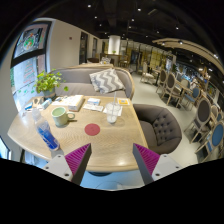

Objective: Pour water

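A clear water bottle (pixel 45 133) with a blue cap stands near the left edge of the light wooden table (pixel 105 145). Beyond it sits a green mug (pixel 60 116). A glass (pixel 113 113) stands right of a round red coaster (pixel 92 129) in the table's middle. My gripper (pixel 112 160) hovers above the near edge of the table, open, with nothing between its magenta pads (pixel 78 158). The bottle is ahead and to the left of the left finger.
A potted green plant (pixel 47 82) stands at the far left of the table, with books or papers (pixel 92 103) behind the glass. A grey sofa (pixel 95 80) with a patterned cushion lies beyond, and a dark armchair (pixel 160 128) sits at the right. More chairs fill the room's right side.
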`<state>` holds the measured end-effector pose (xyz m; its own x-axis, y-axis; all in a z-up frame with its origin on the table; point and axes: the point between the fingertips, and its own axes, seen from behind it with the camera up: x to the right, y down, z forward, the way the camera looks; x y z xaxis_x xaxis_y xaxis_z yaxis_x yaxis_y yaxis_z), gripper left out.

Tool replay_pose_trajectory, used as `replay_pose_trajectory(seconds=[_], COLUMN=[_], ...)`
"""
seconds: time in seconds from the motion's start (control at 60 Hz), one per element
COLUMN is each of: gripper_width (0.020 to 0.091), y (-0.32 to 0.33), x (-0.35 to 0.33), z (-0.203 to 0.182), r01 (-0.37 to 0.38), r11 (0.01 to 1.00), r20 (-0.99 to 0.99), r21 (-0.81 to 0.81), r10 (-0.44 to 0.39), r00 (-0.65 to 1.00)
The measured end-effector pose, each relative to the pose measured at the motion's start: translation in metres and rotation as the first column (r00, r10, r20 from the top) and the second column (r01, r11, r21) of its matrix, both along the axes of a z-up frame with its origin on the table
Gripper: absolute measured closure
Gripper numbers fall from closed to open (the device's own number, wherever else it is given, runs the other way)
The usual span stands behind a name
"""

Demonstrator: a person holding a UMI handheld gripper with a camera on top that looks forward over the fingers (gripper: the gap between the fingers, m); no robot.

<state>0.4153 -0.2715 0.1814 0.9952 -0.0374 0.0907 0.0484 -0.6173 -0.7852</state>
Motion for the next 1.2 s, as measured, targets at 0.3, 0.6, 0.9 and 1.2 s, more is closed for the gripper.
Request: replay_pose_trajectory(seconds=[0.3,0.6,0.9,1.2], gripper_width=[0.0251,0.0246,0.0475,0.0706], y=[-0.045,0.025,0.106,0.126], x=[-0.146,-0.27,-0.281,-0.28], z=[-0.059,-0.087,-0.103,-0.097], r01=[-0.02,-0.028,0.02,0.064], r11=[0.999,0.996,0.981,0.972], r20=[-0.085,-0.126,-0.119,-0.111], r21=[-0.044,0.087,0.194,0.227], r10=[0.016,0.039,0.004,-0.039], r00=[0.996,0.991,0.993,0.993])
